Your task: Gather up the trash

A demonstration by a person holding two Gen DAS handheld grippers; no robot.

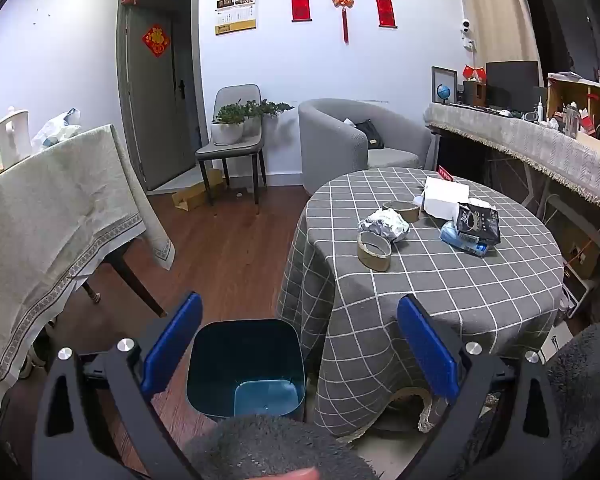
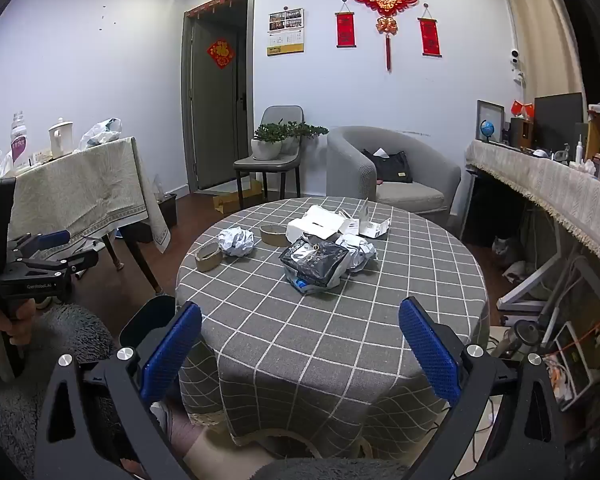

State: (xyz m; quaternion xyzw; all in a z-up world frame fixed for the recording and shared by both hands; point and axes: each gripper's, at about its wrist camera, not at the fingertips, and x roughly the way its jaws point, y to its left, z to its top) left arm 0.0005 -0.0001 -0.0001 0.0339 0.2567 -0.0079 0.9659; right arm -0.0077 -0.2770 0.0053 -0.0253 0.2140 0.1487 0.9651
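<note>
A round table with a grey checked cloth (image 2: 340, 320) holds trash: two cardboard tape rolls (image 2: 208, 257) (image 2: 273, 234), crumpled paper balls (image 2: 236, 241) (image 2: 358, 250), a black foil bag (image 2: 314, 266) and white boxes (image 2: 320, 224). The same pile shows in the left wrist view: tape roll (image 1: 374, 250), paper ball (image 1: 384, 222), black bag (image 1: 478, 224). A dark blue bin (image 1: 246, 364) stands on the floor left of the table, below my left gripper (image 1: 298, 344), which is open and empty. My right gripper (image 2: 300, 346) is open and empty over the table's near edge.
A table with a beige cloth (image 1: 48, 208) stands at the left. A chair with potted plants (image 1: 232, 136) and a grey armchair (image 1: 360, 140) stand at the back wall. A long cluttered counter (image 1: 540, 148) runs along the right. The left gripper also shows in the right wrist view (image 2: 56, 252).
</note>
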